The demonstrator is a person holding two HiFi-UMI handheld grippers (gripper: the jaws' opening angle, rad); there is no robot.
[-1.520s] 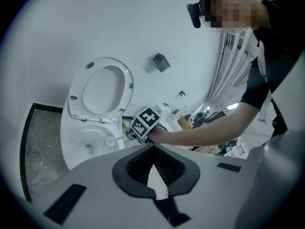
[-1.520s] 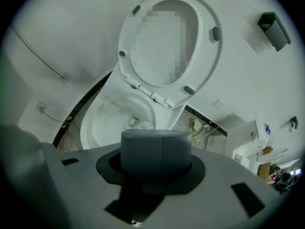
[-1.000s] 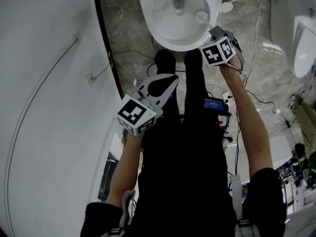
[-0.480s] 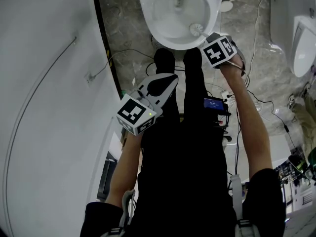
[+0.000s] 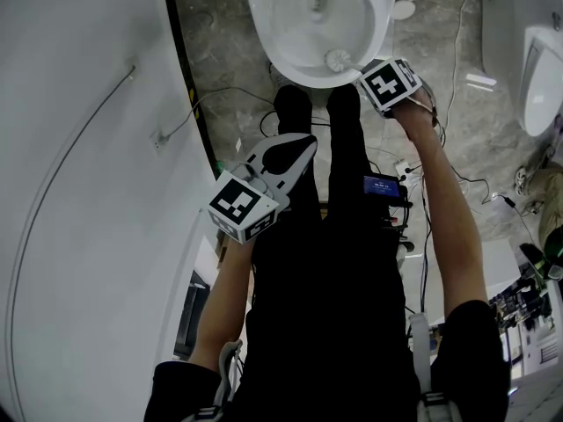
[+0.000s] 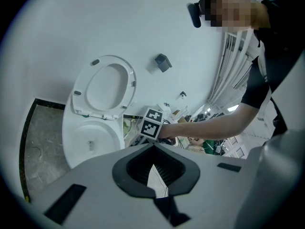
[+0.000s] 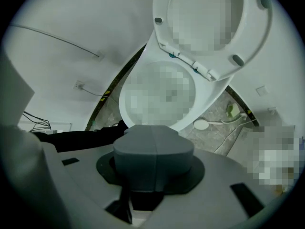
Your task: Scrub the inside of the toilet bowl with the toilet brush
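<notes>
The white toilet bowl [image 5: 274,53] is at the top of the head view, seat and lid raised [image 6: 105,87]. The toilet brush's white head [image 5: 337,59] lies inside the bowl against the near rim. Its handle runs back to my right gripper [image 5: 376,76], which is shut on it just outside the rim's near right. In the right gripper view the jaws [image 7: 153,149] are pressed together above the bowl [image 7: 138,123]; the handle is hidden there. My left gripper [image 5: 299,143] hangs over the person's legs, jaws slightly parted [image 6: 155,168] and empty, well short of the bowl [image 6: 71,132].
A white wall [image 5: 79,192] closes the left side behind a dark floor border. Cables [image 5: 457,60] trail over the stone floor to the right, with a white disc [image 5: 403,10] and a urinal [image 5: 537,69]. Black shoes [image 5: 295,108] stand right at the bowl's front.
The brush head has swept from the bowl's right side down and left along the near rim. The right gripper shifted slightly with it. The left gripper has stayed put.
</notes>
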